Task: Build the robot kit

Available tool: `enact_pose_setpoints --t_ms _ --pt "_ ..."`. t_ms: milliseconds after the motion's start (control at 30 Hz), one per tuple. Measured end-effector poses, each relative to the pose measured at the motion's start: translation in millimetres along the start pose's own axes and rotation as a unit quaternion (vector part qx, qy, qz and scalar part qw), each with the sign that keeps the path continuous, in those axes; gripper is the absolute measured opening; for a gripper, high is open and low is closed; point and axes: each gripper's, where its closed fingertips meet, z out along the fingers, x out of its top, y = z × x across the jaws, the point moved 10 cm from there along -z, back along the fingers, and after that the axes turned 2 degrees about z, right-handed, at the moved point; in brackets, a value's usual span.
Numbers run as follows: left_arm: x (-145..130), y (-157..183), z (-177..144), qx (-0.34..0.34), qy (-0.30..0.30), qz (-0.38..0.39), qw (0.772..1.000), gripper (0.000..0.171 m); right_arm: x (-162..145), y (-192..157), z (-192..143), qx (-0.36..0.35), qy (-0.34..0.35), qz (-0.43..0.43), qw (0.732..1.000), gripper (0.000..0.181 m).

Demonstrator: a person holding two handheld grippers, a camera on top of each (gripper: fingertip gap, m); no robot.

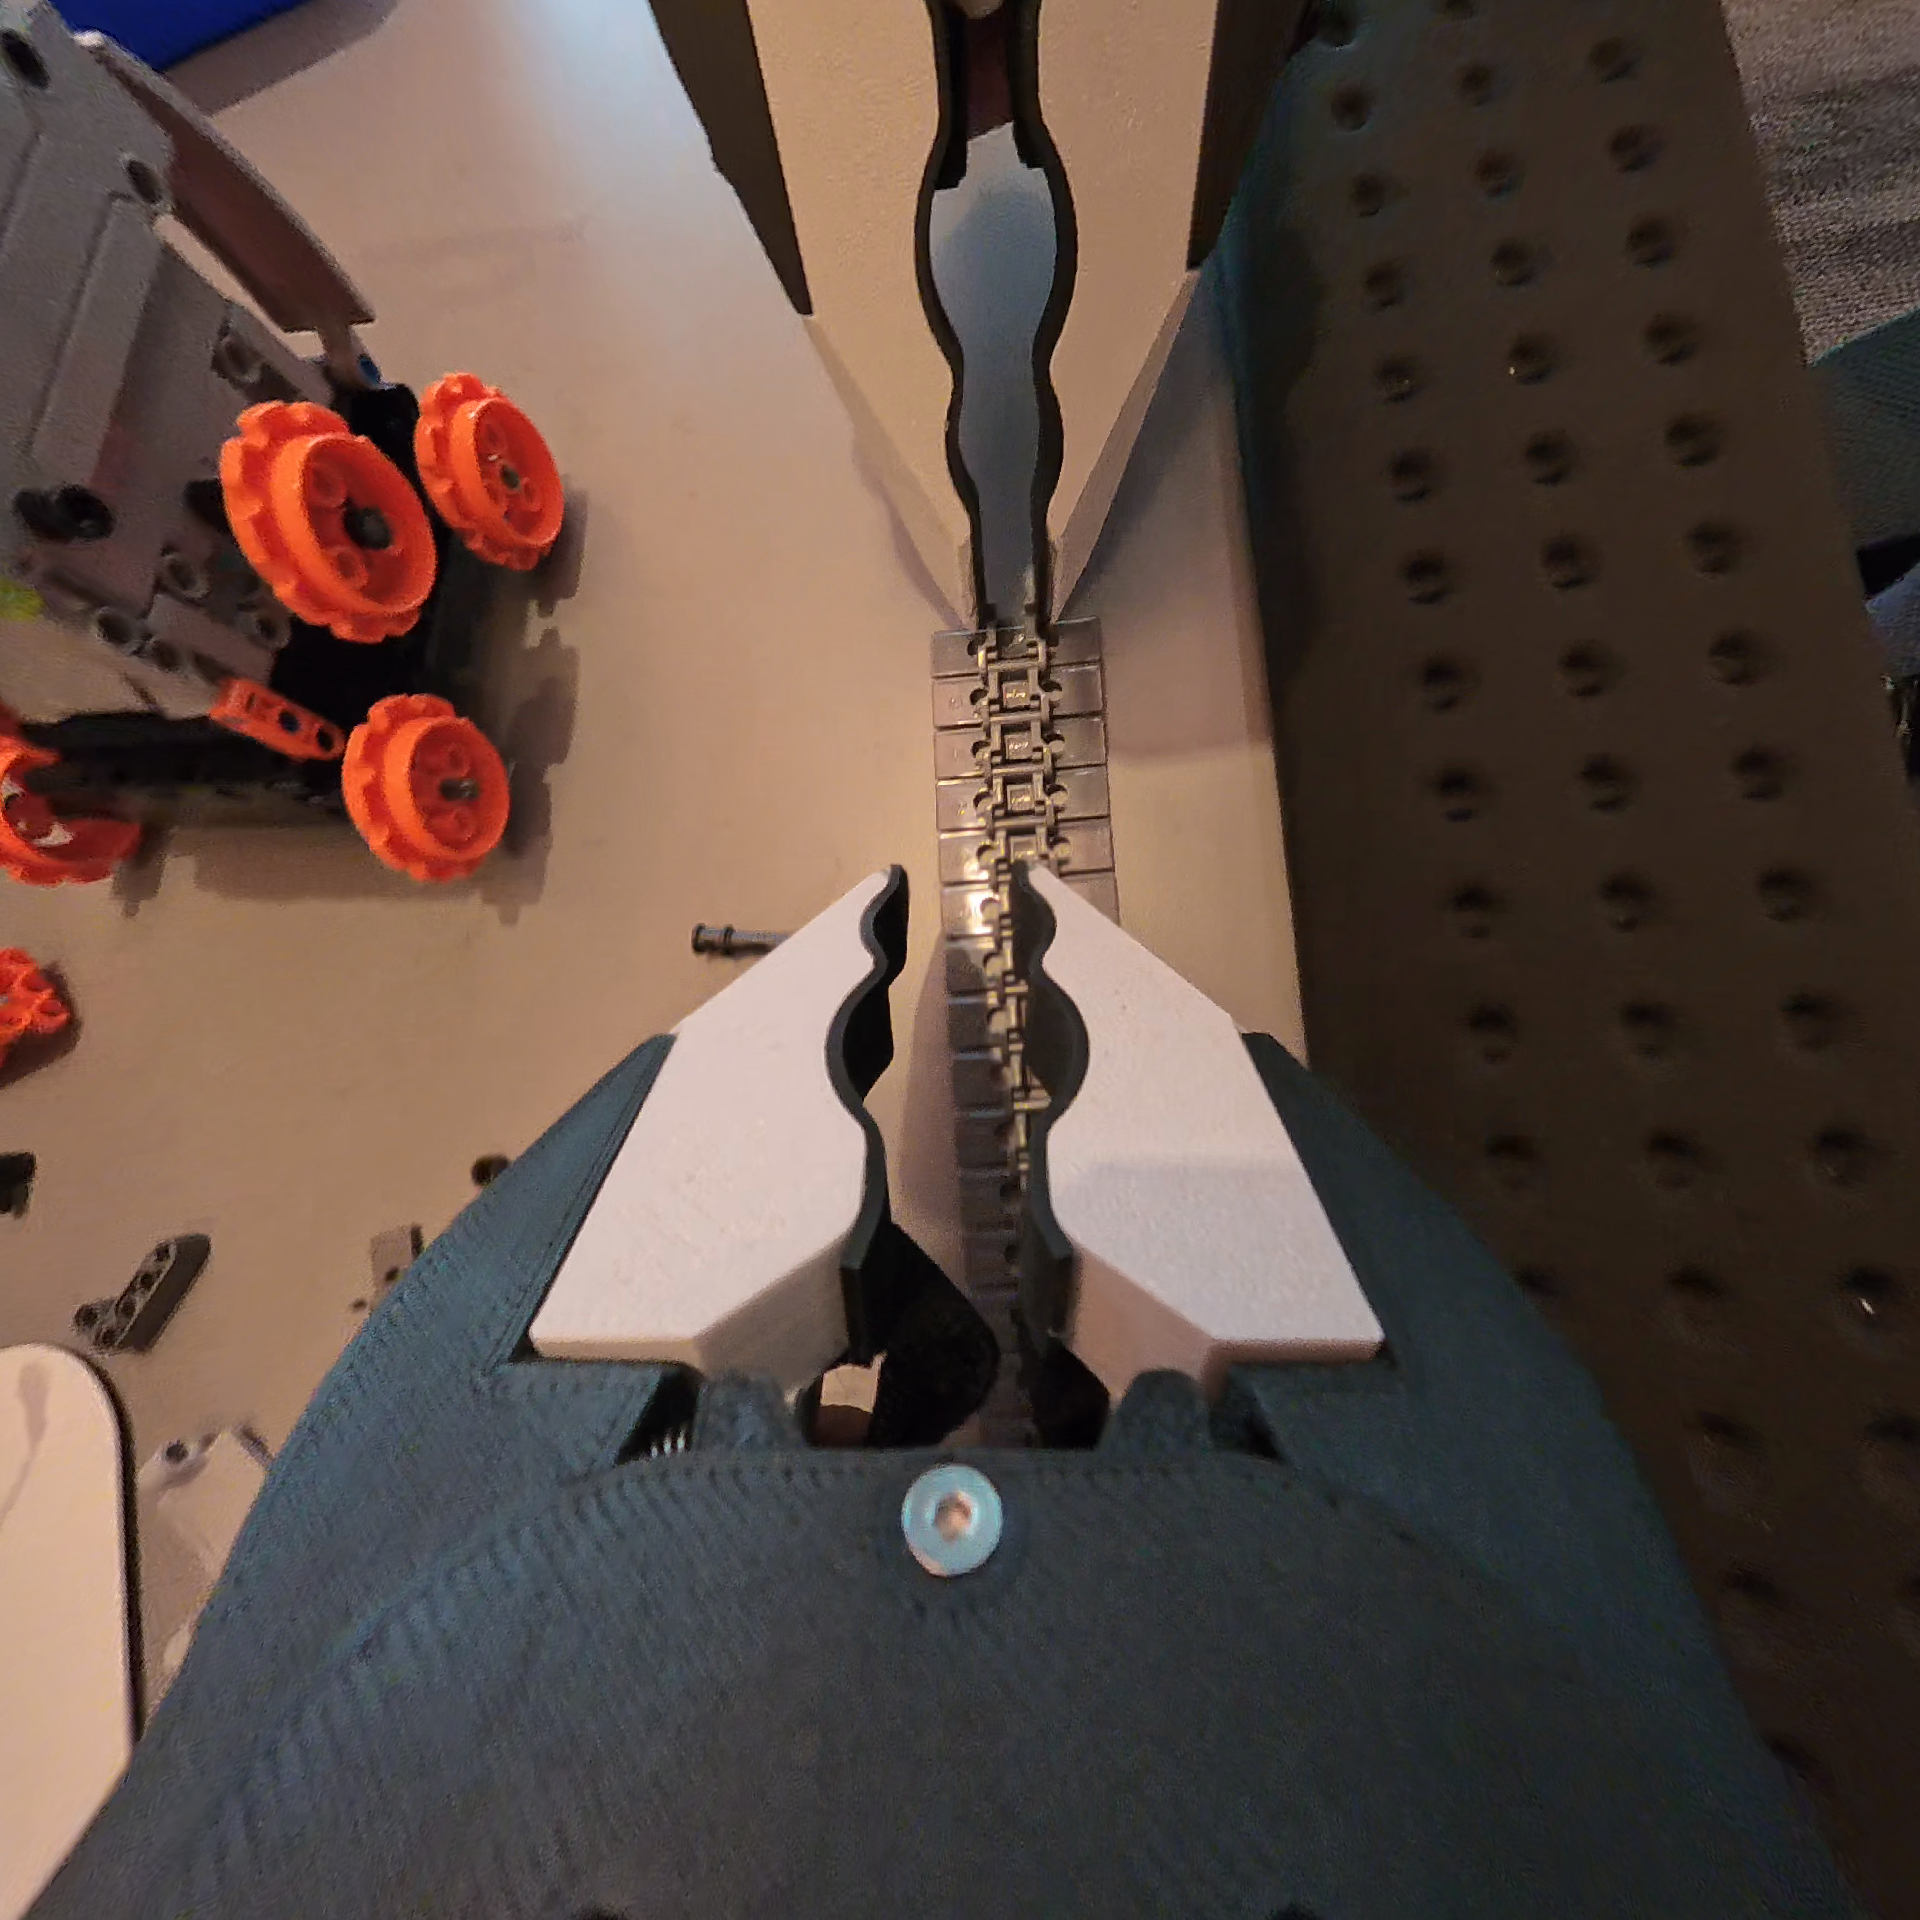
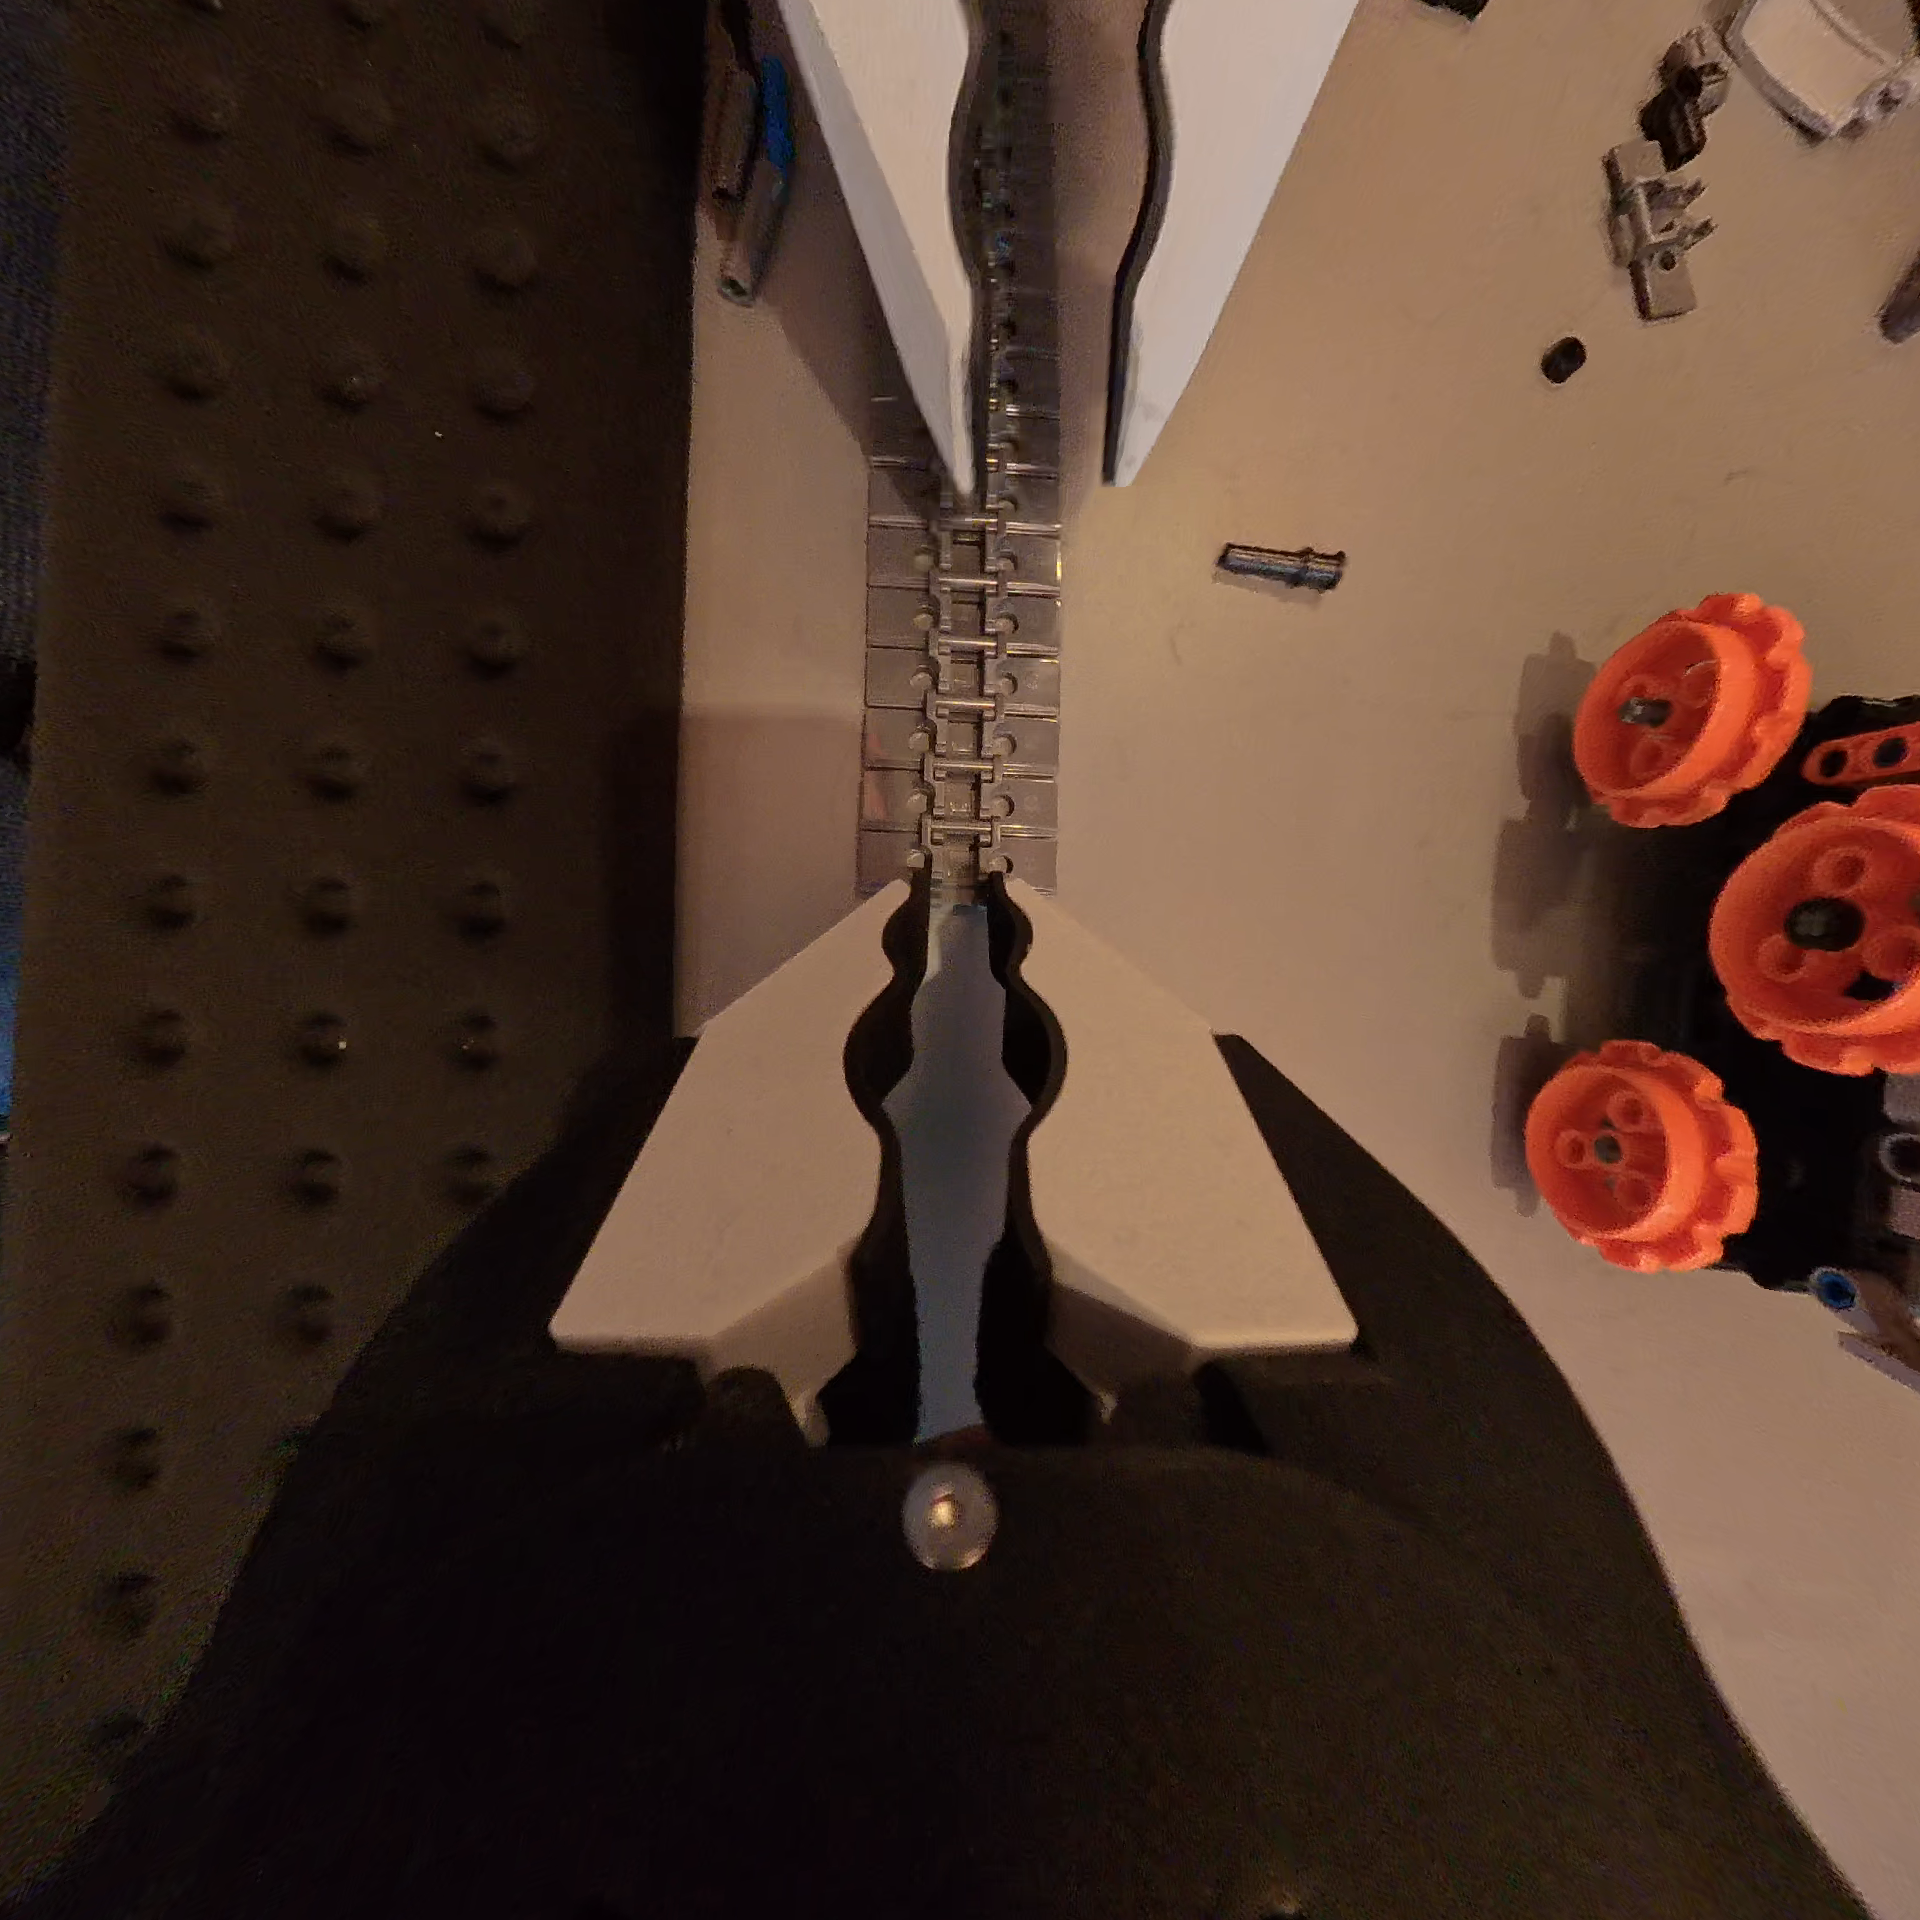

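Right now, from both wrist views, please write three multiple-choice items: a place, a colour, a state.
1. Where is the grey track chain? A over the table, between left gripper and right gripper; B in a bowl; C in a box.
2. The model's wheels are: A blue; B orange; C green.
3. The right gripper is: A wide open; B holding a wheel; C shut on the chain's end.
Key: A, links run from one gripper's fingers to the other's; B, orange rims show; C, its tips pinch the last link.
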Motion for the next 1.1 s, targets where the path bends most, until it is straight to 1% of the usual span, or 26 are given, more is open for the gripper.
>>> enact_pose_setpoints --t_ms 133,200,233,300,367,433,500,600,700,833,933,967,1033,1100 --pt "-12 0 -19 0.027 -0.014 -0.006 1.000 0.019 7 0 -5 0.006 0.015 -0.007 1.000 0.008" --pt "-19 -3 -31 0.041 -0.015 -0.017 0.999 0.018 8 1 -9 -0.006 0.017 -0.011 1.000 0.008" --pt "-23 -5 -38 0.053 -0.016 -0.022 0.998 0.018 7 1 -9 0.001 0.016 -0.008 1.000 0.008" --pt "-32 -9 -55 0.076 -0.020 -0.034 0.996 0.018 3 1 -4 0.003 -0.009 -0.010 1.000 0.008" --pt "-40 -14 -74 0.103 -0.026 -0.047 0.993 0.018 0 1 -2 0.008 -0.011 -0.010 1.000 0.009" --pt "-51 -20 -96 0.135 -0.043 -0.057 0.988 0.019 0 0 -3 0.013 -0.009 -0.002 1.000 0.021" --pt "-63 -25 -116 0.155 -0.072 -0.075 0.982 0.020 -1 1 -4 0.012 -0.007 0.003 1.000 0.019" --pt "-85 -28 -137 0.173 -0.127 -0.096 0.972 0.023 -3 3 -5 -0.004 0.007 0.005 1.000 0.023" --pt "-103 -28 -140 0.159 -0.163 -0.116 0.967 0.026 -5 4 -9 -0.009 0.031 0.016 0.999 0.022" --pt "-122 -21 -125 0.104 -0.211 -0.131 0.963 0.028 -7 1 -9 -0.018 0.036 0.010 0.999 0.022" --pt "-131 -14 -113 0.083 -0.248 -0.134 0.956 0.026 -6 -1 -10 -0.022 0.042 0.003 0.999 0.021" --pt "-133 -13 -110 0.078 -0.252 -0.133 0.955 0.025 -5 -2 -11 -0.023 0.044 0.002 0.999 0.021" --pt "-132 -12 -108 0.075 -0.239 -0.142 0.958 0.016 -6 -2 -13 -0.027 0.048 0.001 0.998 0.020" --pt "-132 -12 -107 0.082 -0.236 -0.131 0.959 0.014 -6 -2 -15 -0.029 0.054 0.002 0.998 0.020"
